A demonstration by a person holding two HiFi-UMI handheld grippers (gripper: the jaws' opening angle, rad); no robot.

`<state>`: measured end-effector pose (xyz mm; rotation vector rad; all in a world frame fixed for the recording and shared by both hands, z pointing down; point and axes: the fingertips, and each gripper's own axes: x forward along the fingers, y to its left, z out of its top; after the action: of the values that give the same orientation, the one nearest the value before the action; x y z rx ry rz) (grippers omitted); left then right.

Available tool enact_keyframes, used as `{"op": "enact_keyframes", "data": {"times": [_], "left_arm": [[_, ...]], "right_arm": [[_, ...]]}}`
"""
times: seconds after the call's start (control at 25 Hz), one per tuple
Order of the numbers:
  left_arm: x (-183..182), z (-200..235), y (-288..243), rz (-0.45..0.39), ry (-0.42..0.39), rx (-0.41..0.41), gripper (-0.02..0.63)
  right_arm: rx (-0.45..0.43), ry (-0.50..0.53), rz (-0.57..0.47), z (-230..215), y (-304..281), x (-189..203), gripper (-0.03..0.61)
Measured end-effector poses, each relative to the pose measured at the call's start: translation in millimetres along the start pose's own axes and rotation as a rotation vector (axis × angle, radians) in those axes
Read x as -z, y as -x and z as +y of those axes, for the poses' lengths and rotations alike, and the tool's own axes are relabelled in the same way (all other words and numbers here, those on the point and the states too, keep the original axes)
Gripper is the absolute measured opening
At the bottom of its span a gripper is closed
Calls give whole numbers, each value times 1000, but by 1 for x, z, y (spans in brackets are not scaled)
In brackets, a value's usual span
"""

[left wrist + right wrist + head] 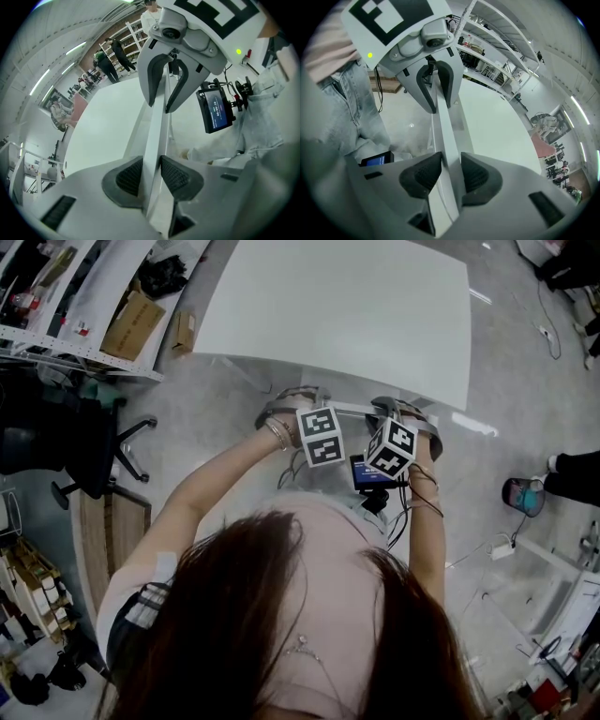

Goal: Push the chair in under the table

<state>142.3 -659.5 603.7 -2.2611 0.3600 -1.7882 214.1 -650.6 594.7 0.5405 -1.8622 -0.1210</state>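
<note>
The white table (328,306) fills the top of the head view. The chair is mostly hidden below it; only the thin white top rail of its back (354,410) shows at the table's near edge. My left gripper (289,414) and right gripper (411,420) are each shut on that rail, side by side. In the left gripper view the rail (158,117) runs up between the dark pads (129,176) of my left gripper (151,174), toward the other gripper. In the right gripper view the rail (444,122) is clamped the same way by my right gripper (451,176), with the table top (497,126) beside it.
A black office chair (66,446) stands at the left, below shelves with cardboard boxes (131,324). A small blue screen (370,472) hangs at the person's waist. Cables and a person's foot (572,474) lie on the floor to the right. People stand far off (110,61).
</note>
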Motion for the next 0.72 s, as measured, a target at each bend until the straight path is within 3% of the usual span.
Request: {"op": "enact_keyframes", "data": {"times": [0.72], "left_arm": [[-6, 27, -13, 3, -18, -22, 126]], "right_arm": [[6, -4, -1, -28, -10, 2, 135]]}}
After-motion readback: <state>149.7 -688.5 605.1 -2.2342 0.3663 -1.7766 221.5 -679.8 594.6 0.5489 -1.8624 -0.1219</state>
